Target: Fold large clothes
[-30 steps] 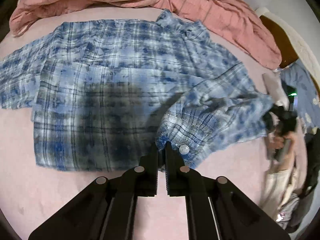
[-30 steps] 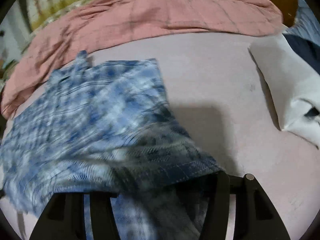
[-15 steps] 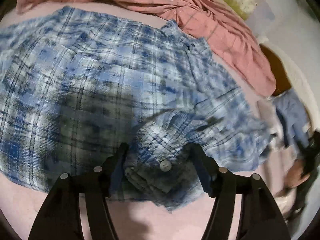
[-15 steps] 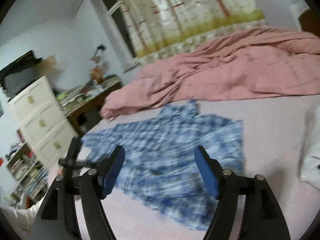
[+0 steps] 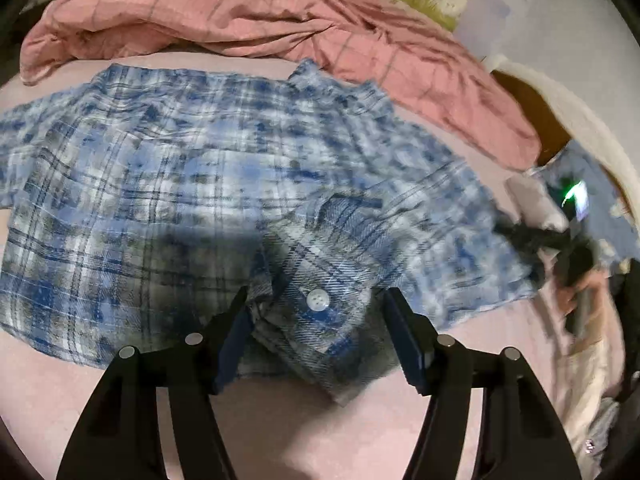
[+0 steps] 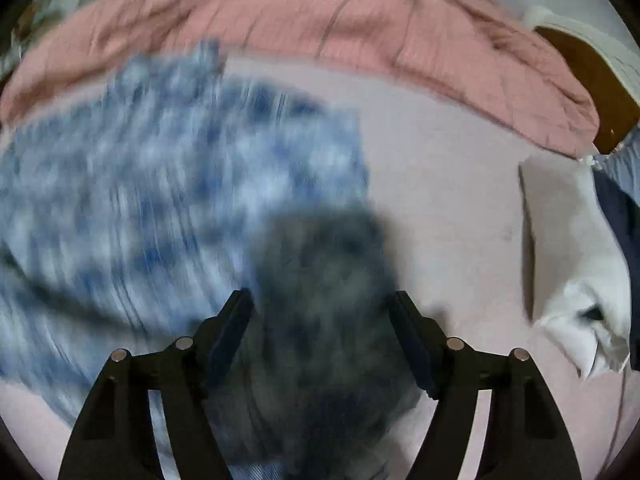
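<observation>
Flannel like this blue plaid shirt is looking soft, light and floppy; it is lying spread on the pink bed, its buttoned cuff resting loose between the left gripper's jaws, just parted. The right gripper is gaping empty. Hem corners seem the surest hold.
</observation>
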Available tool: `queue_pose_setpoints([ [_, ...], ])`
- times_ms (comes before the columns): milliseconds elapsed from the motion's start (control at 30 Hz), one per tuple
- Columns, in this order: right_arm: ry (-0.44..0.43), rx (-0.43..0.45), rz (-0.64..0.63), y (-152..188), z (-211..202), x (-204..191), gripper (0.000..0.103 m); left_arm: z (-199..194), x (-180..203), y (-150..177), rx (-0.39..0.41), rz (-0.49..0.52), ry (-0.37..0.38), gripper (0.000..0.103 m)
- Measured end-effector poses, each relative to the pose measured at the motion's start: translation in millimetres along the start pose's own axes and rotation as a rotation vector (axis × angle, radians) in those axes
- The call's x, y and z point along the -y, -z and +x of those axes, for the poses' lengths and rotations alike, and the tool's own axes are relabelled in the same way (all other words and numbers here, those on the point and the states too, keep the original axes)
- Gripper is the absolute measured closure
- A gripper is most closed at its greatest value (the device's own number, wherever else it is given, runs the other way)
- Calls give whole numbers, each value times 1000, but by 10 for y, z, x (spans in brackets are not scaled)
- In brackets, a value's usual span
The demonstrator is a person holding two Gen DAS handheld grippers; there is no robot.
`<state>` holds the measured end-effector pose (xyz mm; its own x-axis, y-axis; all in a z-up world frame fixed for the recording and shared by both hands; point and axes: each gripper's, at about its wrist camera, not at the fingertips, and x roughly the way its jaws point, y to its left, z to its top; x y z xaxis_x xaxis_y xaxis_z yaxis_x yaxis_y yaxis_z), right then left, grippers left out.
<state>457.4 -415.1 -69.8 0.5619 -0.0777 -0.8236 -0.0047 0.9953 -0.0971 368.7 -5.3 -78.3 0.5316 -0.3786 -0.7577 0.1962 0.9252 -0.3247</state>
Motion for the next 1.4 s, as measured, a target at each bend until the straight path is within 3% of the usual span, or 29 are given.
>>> queue_pose_setpoints([
  [100, -34, -3, 35, -404, -45, 78, 29, 96, -66, 39, -7, -11, -23, 39],
  [200, -56, -81, -62, -680, 216, -113, 28, 101, 75, 58, 5, 73, -117, 38],
  [267, -97, -144, -120, -700, 426, -285, 28, 175, 163, 93, -3, 131, -179, 37],
  [333, -89, -178, -201, -680, 675, -428, 28, 178, 165, 96, 1, 139, -184, 37],
  [367, -86, -171, -218, -646, 775, -479, 29, 176, 140, 88, 5, 130, -176, 45],
  [400, -101, -134, -198, -636, 792, -469, 40, 163, 127, 84, 20, 129, -174, 56],
  [433, -124, -101, -179, -601, 769, -444, 59, 140, 149, 82, 33, 151, -194, 73],
  [467, -141, -59, -163, -593, 734, -411, 98, 111, 198, 79, 46, 193, -212, 88],
  [533, -130, -32, -174, -628, 659, -402, 99, -4, 322, 63, 96, 261, -255, 90],
  [600, -74, 43, -176, -667, 523, -406, 100, -149, 443, -11, 151, 299, -286, 90],
  [667, -22, 155, -99, -740, 330, -283, 100, -256, 543, -138, 178, 327, -295, 91],
  [800, -14, 262, 40, -821, 93, 24, 100, -300, 757, -600, 201, 416, -413, 90],
  [867, -17, 331, 131, -822, 8, 192, 100, -240, 750, -938, 176, 414, -418, 90],
  [1000, -8, 326, 211, -843, 204, 281, 100, 201, 505, -1497, 79, 281, -398, 90],
  [1033, 27, 284, 207, -837, 311, 228, 100, 355, 422, -1564, 65, 235, -398, 90],
  [1100, 106, 291, 169, -815, 360, 101, 100, 622, 327, -1589, 40, 191, -408, 90],
  [1200, 193, 339, 145, -846, 353, -41, 100, 852, 200, -1639, 52, 166, -419, 90],
  [1300, 202, 362, 159, -858, 342, -38, 100, 903, 105, -1729, 81, 141, -390, 90],
  [1367, 197, 308, 105, -882, 422, -74, 99, 891, 16, -1784, 99, 101, -391, 90],
  [1400, 210, 253, 52, -901, 493, -107, 91, 869, -22, -1770, 113, 76, -382, 90],
])
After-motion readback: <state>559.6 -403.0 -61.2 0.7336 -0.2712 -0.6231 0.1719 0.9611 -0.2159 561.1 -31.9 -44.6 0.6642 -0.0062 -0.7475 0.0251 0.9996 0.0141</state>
